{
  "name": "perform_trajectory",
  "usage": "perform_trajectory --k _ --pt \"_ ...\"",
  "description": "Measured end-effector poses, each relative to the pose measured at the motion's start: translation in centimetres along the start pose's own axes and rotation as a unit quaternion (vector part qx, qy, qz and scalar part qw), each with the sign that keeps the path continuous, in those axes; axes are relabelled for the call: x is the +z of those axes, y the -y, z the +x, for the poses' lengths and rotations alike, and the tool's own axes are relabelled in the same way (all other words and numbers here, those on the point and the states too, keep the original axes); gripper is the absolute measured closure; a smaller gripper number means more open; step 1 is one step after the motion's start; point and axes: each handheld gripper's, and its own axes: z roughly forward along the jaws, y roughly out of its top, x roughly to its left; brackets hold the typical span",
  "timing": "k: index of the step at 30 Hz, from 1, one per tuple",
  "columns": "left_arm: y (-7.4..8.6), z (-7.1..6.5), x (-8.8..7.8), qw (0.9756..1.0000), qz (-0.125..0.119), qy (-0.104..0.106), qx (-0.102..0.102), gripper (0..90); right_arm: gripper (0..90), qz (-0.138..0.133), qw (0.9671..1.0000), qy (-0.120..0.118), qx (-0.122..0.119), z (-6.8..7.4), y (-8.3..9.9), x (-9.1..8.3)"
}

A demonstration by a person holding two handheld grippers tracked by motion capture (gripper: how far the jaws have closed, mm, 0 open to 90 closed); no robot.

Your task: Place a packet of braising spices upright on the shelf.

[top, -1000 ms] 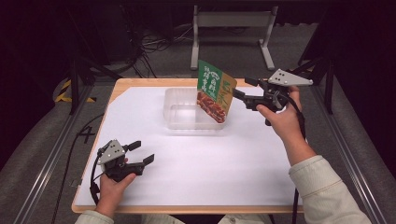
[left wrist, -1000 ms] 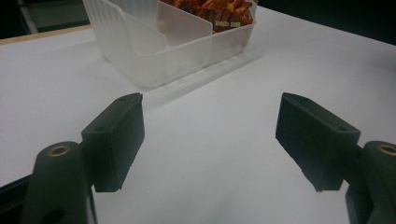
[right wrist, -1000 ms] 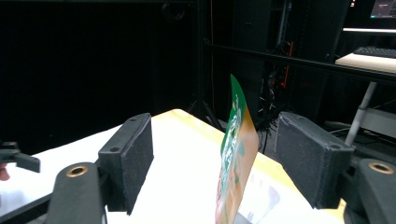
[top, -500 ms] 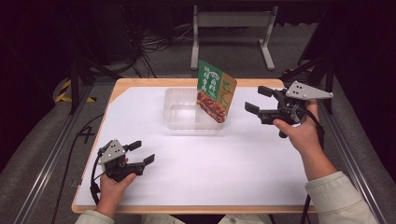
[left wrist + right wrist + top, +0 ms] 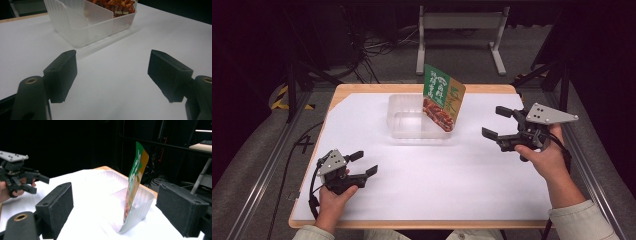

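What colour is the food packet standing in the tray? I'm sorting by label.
Green and orange packet, red food picture below; the high view shows it best.

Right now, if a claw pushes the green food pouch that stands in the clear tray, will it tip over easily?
Probably yes. The green pouch is tall and thin, and it stands tilted on its lower edge against the end wall of the clear tray, so a light push should topple it. It looks like a flat, flexible packet, so it may bend. The thin plastic tray could slide too.
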Motion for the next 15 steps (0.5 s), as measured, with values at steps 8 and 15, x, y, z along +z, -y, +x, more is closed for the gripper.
perform_trajectory --k 8,15 --pt "0.0 0.0 0.0 1.0 -0.001 0.0 0.0 24.3 14.2 -0.016 0.9998 0.001 0.011 0.6 2.3 -0.7" --pt "0.0 0.0 -0.1 1.0 0.0 -0.001 0.001 24.3 14.2 -0.016 0.9997 0.005 0.015 0.9 4.7 -1.2"
